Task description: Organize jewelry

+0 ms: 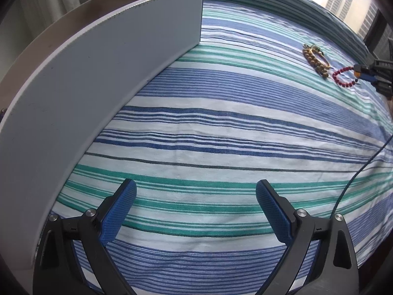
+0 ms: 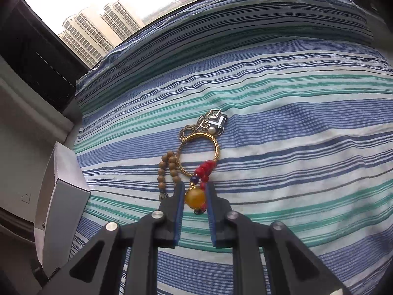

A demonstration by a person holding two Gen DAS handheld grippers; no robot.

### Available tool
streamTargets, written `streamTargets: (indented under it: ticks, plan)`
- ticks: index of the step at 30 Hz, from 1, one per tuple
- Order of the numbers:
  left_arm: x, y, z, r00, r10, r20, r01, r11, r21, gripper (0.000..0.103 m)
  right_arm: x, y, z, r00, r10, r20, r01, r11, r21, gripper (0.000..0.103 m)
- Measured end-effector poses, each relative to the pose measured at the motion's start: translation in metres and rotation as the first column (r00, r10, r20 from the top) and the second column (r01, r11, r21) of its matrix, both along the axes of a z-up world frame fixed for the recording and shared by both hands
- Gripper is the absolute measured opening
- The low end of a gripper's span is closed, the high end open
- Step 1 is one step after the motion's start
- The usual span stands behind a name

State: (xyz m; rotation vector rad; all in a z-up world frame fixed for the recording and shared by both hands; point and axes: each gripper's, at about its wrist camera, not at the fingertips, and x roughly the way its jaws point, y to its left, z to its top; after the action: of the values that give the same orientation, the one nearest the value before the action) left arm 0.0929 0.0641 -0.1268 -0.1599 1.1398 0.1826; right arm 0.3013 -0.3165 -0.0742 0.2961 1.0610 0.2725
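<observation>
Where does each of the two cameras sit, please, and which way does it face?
Left wrist: on the left hand-held gripper, looking steeply down over the striped bedspread beside a white box; its blue pads stand wide apart, empty.
Right wrist: on the right hand-held gripper, facing the window and the jewelry pile; its pads clamp the red bracelet at its amber bead.
Shared: bedspread, box, wooden bead bracelet, red bracelet; the left view also catches the right gripper.

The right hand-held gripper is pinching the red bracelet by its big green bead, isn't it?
Not quite. The big bead is yellow, not green. The right wrist view shows the right hand-held gripper pinching the red bracelet by that yellow bead, over the striped sheet.
</observation>
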Motion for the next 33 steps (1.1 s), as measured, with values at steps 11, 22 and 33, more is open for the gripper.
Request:
streamTargets:
  ticks: [11,22,33]
  plan:
    - [0.034,-0.034,0.016,0.994,-0.107,0.015,0.106,0.994,0.024,0.098,-0.114,-0.025,-0.032,0.990,-0.141,0.003,0.141,0.989,-0.045,0.028]
    - [0.181,-0.113,0.038,0.966,-0.239,0.093,0.252,0.955,-0.159,0.096,-0.197,-0.020,-0.005,0.970,-0.168,0.175,0.182,0.981,-0.066,0.042]
    - [0.259,-0.146,-0.005,0.995,-0.097,-0.033,0.087,0.968,-0.237,0.066,-0.231,-0.038,-0.001,0.967,-0.175,0.185,0.180,0.984,-0.008,0.042]
